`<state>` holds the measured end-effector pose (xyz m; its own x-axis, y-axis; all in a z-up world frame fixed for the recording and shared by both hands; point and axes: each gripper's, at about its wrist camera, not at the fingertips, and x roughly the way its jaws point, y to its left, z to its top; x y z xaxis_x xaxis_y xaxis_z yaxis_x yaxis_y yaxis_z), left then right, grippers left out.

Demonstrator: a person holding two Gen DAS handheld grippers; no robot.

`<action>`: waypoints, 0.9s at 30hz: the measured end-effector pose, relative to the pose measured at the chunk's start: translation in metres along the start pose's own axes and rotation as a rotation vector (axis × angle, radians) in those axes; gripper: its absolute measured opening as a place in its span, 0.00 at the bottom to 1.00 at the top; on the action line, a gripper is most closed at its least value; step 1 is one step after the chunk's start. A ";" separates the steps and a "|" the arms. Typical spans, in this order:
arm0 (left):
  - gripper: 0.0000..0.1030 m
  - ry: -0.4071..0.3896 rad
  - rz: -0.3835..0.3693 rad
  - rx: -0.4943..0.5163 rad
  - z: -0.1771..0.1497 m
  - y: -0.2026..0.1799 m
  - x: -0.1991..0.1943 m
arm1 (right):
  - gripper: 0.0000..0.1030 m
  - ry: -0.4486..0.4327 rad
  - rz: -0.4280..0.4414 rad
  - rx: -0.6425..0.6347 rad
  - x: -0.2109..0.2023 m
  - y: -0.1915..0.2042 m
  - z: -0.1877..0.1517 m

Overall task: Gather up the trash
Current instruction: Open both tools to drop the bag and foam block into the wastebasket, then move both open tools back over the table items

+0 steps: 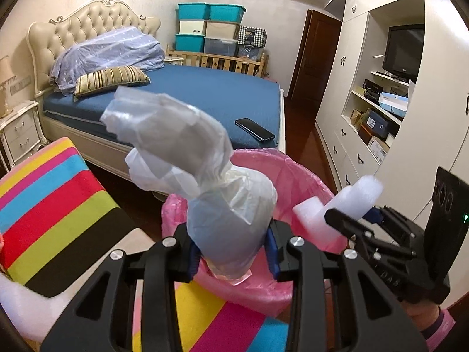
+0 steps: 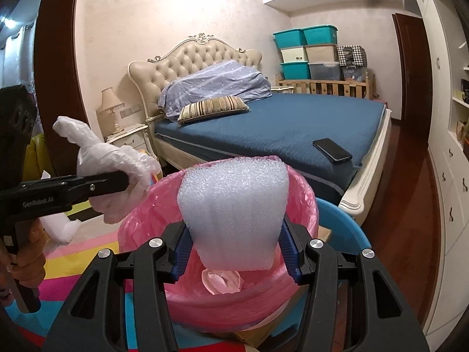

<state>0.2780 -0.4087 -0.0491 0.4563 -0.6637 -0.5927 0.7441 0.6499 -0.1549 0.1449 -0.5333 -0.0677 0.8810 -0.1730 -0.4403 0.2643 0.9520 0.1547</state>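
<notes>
Pink liner was stretched over the bin rim, presumably so it wouldn't slide down as stuff got dropped in, and both grippers were hovering right at the opening with their loads. Left gripper was clamped on a crumpled clear plastic bag, pinched near its bottom so most of it stuck up above the jaws, which seemed fine since it weighs nothing. Right gripper was squeezing a white foam sheet, folded or rolled from the looks of it, and the pads were biting into its lower edge so it stood upright over the bin. Holding both pieces by one end looked like the smart way to just let go and have them fall straight in. Some pinkish wad was already sitting at the bottom. Bin stood on a rainbow-striped rug just beside the bed, with a phone lying on the mattress, well clear of it all. My guess is the drop was the only step left for these two.
</notes>
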 end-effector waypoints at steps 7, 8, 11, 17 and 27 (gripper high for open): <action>0.52 0.018 -0.012 -0.009 0.005 -0.003 0.017 | 0.69 0.014 0.006 0.034 0.010 -0.007 -0.003; 0.56 0.011 0.002 0.003 0.006 -0.003 0.016 | 0.72 0.007 0.004 0.042 0.007 -0.009 -0.004; 0.71 -0.015 0.037 0.014 0.005 -0.001 0.007 | 0.74 -0.004 -0.008 0.047 -0.004 -0.015 -0.004; 0.87 -0.070 0.155 0.004 -0.007 0.011 -0.026 | 0.75 -0.034 -0.020 0.033 -0.032 -0.009 -0.002; 0.95 -0.110 0.404 0.043 -0.064 0.022 -0.117 | 0.81 -0.018 0.061 -0.037 -0.048 0.056 -0.002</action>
<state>0.2097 -0.2930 -0.0335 0.7632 -0.3955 -0.5109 0.5130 0.8517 0.1071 0.1168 -0.4708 -0.0400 0.9020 -0.1188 -0.4151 0.1958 0.9694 0.1481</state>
